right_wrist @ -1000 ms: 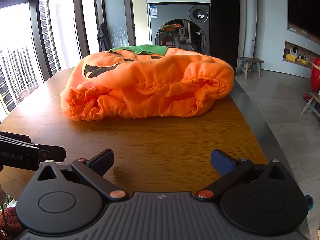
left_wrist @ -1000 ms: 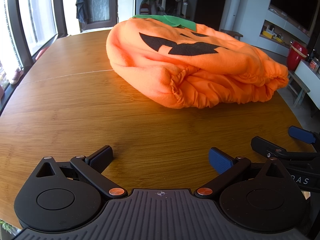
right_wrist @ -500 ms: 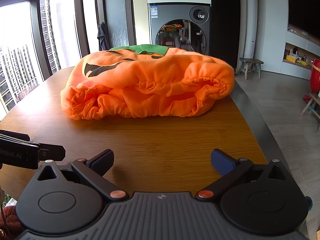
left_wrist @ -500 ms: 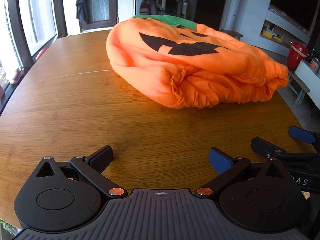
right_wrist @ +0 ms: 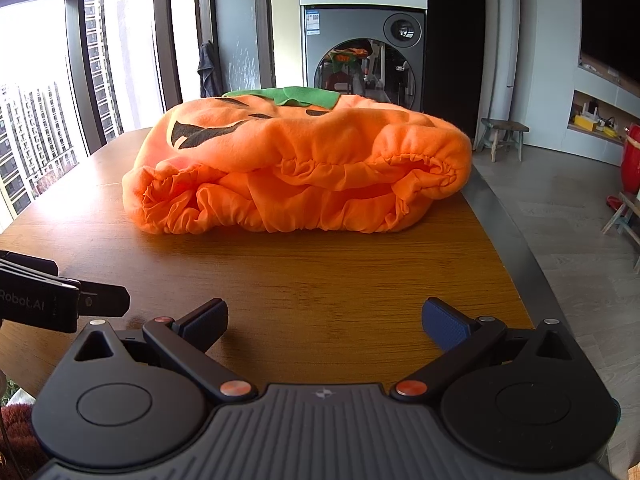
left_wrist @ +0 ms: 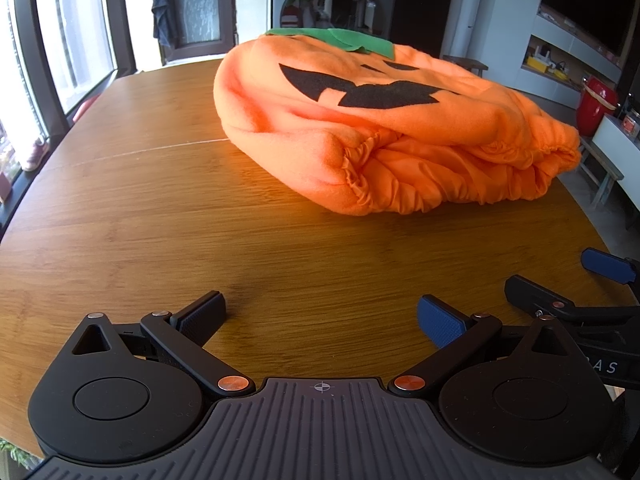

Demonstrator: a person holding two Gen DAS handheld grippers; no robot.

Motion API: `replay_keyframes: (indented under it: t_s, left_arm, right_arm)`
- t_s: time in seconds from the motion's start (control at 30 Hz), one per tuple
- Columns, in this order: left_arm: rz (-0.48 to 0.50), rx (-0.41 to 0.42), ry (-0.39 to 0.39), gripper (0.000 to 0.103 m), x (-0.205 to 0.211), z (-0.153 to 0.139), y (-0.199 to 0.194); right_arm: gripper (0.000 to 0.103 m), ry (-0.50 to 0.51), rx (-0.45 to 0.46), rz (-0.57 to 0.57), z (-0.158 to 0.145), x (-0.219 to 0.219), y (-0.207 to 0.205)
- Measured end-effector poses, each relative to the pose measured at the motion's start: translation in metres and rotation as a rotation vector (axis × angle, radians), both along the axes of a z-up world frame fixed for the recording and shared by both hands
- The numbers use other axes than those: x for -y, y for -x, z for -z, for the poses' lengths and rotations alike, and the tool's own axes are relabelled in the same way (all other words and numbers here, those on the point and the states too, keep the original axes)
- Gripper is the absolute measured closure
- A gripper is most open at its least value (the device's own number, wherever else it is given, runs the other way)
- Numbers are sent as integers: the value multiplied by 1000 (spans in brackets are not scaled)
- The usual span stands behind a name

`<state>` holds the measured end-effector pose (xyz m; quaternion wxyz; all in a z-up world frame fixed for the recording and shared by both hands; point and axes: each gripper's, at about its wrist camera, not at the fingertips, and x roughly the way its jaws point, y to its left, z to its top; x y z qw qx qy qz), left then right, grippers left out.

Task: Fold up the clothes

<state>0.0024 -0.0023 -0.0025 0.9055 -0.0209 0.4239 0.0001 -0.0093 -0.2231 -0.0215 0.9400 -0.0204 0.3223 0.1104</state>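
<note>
Both tools sit low over the near edge of the wooden bench (left_wrist: 160, 216), and we see each with its two fingers spread wide apart and nothing between them. Our left tool (left_wrist: 320, 314) points across bare wood toward the orange pumpkin costume (left_wrist: 384, 136), which lies ahead and to its right, well apart from the fingertips. From that view the costume's gathered, elastic hem faces us, the black felt face lies on top, and the green collar (left_wrist: 340, 38) sits at the far end. Our right tool (right_wrist: 325, 318) faces the same costume (right_wrist: 304, 168) almost square on, the bundle lying ahead of it and slightly left, again well clear of its fingers, with its right end reaching the bench's right edge. At the lower right of the left view we catch the right tool (left_wrist: 568, 292) just beside the left one, and part of the left tool (right_wrist: 60, 300) shows at the left edge of the right view. Behind the bench stands a washing machine (right_wrist: 364, 44).
</note>
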Motion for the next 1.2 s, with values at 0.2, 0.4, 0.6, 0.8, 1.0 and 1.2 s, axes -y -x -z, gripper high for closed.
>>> replay_keyframes:
  t_s: [0.2,0.4,0.6,0.8,1.0,1.2]
  left_arm:
    - [14,33,24,0,-7,-10,-8]
    - [99,144,-140,0,4,-27,-51]
    - [102,99,-204,0,-1,-3,-111]
    - [-180,213,-212,0,-88,-27,-111]
    - [-268,257,-101,0,-164,-64,-48]
    - [-139,149,-81,0,-150,-50,20]
  right_arm:
    - [0,-22,-25,-25,-4,5,-6]
    - [0,-33,16,48,-26,28,-34]
    - [0,225,83,55,-27,9,-80]
    - [0,530,309,205,-30,-11,-127]
    - [0,281,293,110,-65,-4,-101]
    - [0,325,181,-24,-49,-10,-46]
